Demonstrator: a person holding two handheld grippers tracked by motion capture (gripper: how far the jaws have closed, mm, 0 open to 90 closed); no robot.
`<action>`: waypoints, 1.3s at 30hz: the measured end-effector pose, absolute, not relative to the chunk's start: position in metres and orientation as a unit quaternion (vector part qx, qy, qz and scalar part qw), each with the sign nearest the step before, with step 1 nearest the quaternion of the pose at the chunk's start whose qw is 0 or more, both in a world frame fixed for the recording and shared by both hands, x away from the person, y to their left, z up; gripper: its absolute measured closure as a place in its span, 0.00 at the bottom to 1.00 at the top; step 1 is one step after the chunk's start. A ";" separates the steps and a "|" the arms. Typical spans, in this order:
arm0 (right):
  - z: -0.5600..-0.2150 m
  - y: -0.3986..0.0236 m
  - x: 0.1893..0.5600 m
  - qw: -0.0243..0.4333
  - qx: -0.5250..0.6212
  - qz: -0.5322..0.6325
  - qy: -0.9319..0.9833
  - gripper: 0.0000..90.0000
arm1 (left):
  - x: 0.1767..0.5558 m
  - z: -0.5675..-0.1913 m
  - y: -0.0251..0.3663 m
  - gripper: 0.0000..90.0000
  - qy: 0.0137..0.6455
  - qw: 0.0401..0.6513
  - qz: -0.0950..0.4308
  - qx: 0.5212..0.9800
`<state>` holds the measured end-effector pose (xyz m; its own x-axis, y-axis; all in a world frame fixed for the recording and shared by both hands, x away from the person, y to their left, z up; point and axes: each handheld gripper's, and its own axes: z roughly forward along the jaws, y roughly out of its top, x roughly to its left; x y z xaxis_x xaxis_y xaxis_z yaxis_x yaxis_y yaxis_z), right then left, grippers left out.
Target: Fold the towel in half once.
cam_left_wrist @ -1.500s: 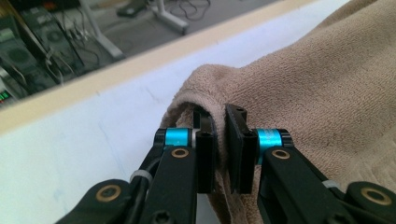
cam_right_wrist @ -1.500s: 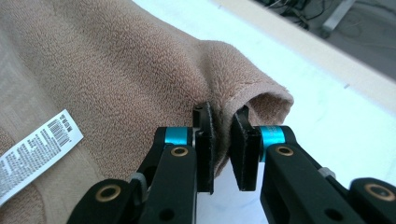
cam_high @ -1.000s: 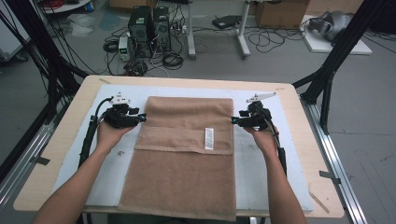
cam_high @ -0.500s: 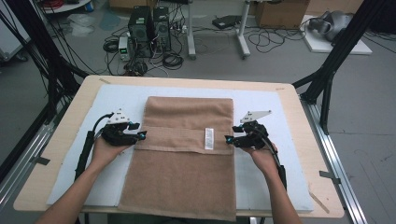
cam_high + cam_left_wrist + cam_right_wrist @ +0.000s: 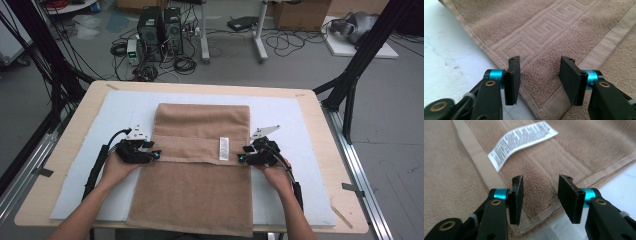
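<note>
A white mat (image 5: pixel 290 115) covers the wooden table (image 5: pixel 75 130).

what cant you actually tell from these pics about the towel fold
- Print on the white label: too small and blurred, right gripper view.
- Towel near edge: cut off by the frame bottom, high view.
- Folded flap's underside: hidden by the flap.
- Left gripper and right gripper touching cloth: unclear.
</note>
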<state>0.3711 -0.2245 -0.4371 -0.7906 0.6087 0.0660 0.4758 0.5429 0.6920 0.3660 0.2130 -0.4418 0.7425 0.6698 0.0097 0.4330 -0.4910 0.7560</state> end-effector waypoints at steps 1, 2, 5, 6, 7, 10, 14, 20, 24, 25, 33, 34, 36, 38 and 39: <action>-0.438 -0.224 0.371 0.094 0.310 0.365 0.873 0.65 | 0.366 -0.442 0.213 0.62 0.324 0.387 0.153 0.850; -0.438 -0.224 0.371 0.099 0.305 0.365 0.874 0.67 | 0.366 -0.442 0.213 0.63 0.324 0.387 0.152 0.850; -0.438 -0.223 0.371 0.100 0.305 0.362 0.875 0.75 | 0.367 -0.442 0.214 0.68 0.327 0.389 0.149 0.848; -0.438 -0.223 0.371 0.100 0.306 0.361 0.875 0.78 | 0.367 -0.443 0.213 0.70 0.330 0.392 0.148 0.846; -0.438 -0.222 0.371 0.102 0.304 0.360 0.876 0.80 | 0.367 -0.442 0.213 0.72 0.330 0.392 0.147 0.846; -0.438 -0.221 0.371 0.101 0.300 0.360 0.878 0.87 | 0.369 -0.443 0.214 0.80 0.334 0.400 0.140 0.842; -0.437 -0.222 0.371 0.102 0.296 0.366 0.876 0.93 | 0.370 -0.441 0.217 0.91 0.339 0.410 0.136 0.836; -0.431 -0.225 0.370 0.102 0.293 0.379 0.872 0.94 | 0.365 -0.434 0.216 0.94 0.330 0.415 0.146 0.835; -0.424 -0.228 0.368 0.100 0.290 0.390 0.868 0.94 | 0.361 -0.425 0.219 0.94 0.325 0.425 0.147 0.832; -0.422 -0.228 0.367 0.100 0.290 0.392 0.868 0.94 | 0.359 -0.424 0.220 0.94 0.324 0.427 0.145 0.832; -0.408 -0.232 0.357 0.090 0.276 0.412 0.864 0.94 | 0.350 -0.412 0.225 0.93 0.324 0.441 0.144 0.824; -0.407 -0.234 0.355 0.085 0.273 0.417 0.863 0.94 | 0.348 -0.411 0.225 0.93 0.322 0.442 0.143 0.825; -0.404 -0.235 0.351 0.085 0.269 0.420 0.862 0.94 | 0.345 -0.408 0.225 0.93 0.318 0.443 0.142 0.826; -0.401 -0.237 0.347 0.080 0.266 0.423 0.863 0.94 | 0.341 -0.406 0.225 0.93 0.314 0.443 0.142 0.828; -0.400 -0.238 0.345 0.081 0.261 0.422 0.864 0.94 | 0.338 -0.404 0.225 0.93 0.310 0.443 0.143 0.829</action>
<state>0.3448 -0.2376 -0.3998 -0.8502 0.5202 0.0808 0.3834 0.5069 0.7720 0.3384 0.2245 -0.4042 0.7674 0.6401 -0.0376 0.3870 -0.4157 0.8231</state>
